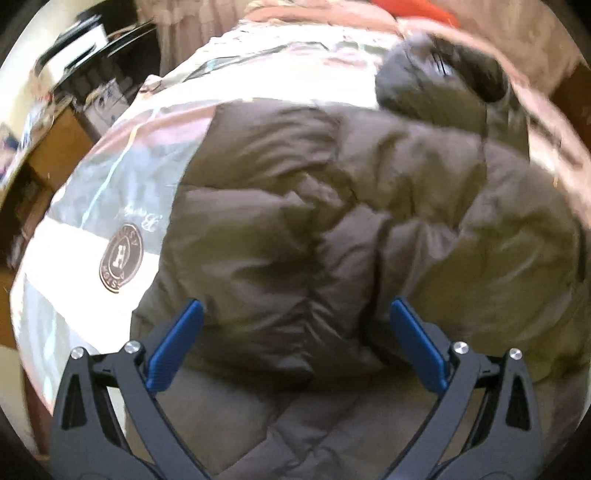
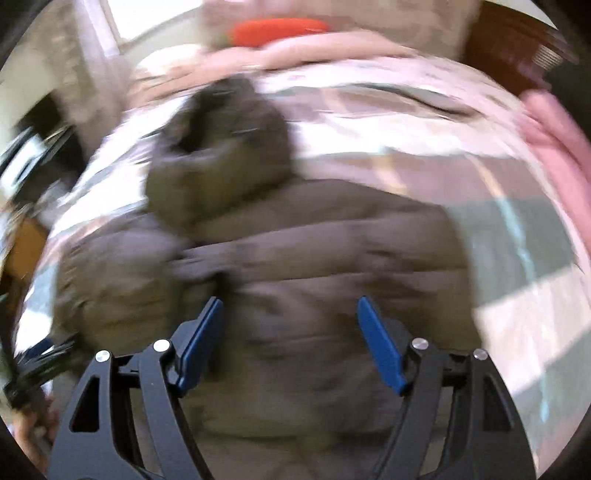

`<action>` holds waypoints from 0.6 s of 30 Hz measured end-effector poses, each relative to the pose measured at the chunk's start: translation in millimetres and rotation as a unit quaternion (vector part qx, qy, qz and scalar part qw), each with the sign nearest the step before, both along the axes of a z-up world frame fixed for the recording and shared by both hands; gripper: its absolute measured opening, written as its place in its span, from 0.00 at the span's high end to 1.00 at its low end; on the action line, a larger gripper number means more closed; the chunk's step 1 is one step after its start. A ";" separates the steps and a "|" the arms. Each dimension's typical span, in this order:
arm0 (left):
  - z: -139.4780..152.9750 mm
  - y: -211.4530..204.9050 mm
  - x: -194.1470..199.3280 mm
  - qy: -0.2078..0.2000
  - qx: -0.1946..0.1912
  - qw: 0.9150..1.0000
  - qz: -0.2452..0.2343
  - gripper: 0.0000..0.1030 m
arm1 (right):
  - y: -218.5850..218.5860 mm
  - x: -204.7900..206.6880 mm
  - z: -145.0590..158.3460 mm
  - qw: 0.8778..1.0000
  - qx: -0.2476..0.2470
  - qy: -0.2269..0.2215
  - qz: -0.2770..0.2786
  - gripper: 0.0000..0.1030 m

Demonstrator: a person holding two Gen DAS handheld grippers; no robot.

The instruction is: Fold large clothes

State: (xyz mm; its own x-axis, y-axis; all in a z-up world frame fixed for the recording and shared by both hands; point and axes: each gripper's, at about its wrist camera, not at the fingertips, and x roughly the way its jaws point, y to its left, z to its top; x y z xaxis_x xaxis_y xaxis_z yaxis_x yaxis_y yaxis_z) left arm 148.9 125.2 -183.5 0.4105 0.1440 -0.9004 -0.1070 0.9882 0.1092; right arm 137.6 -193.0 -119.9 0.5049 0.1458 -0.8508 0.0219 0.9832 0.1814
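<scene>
A large brown quilted puffer jacket lies spread on a bed, its hood toward the far end. It also fills the right wrist view, with the hood at upper left and a sleeve folded over at left. My left gripper is open above the jacket's lower part, holding nothing. My right gripper is open above the jacket's body, holding nothing. Both views are blurred by motion.
The bed cover is white, grey and pink with a round logo. A pink blanket and a red item lie near the head of the bed. Wooden furniture stands at the left.
</scene>
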 end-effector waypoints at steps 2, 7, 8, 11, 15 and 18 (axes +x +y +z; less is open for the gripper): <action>-17.5 1.7 0.6 0.029 0.030 0.999 0.003 0.02 | 24.2 8.3 -15.1 0.999 -0.012 0.025 0.019 0.27; -33.3 30.3 0.9 0.056 -0.023 0.998 0.034 0.02 | 50.2 11.5 -81.9 0.983 -0.090 0.143 0.065 0.26; -32.3 30.3 0.2 0.056 -0.025 0.998 0.034 0.02 | 51.7 9.1 -85.4 0.982 -0.098 0.146 0.075 0.26; -19.9 21.3 -5.2 0.038 -0.006 0.999 0.021 0.02 | 45.4 -1.1 -69.0 0.981 -0.100 0.141 0.086 0.26; -2.7 4.8 -8.4 0.007 0.023 1.000 0.000 0.02 | 2.7 -16.6 -44.4 0.987 -0.060 0.143 0.036 0.25; -3.1 -0.7 -6.9 0.012 0.044 0.999 -0.003 0.02 | -49.0 -14.0 -63.5 0.978 -0.066 0.190 -0.047 0.24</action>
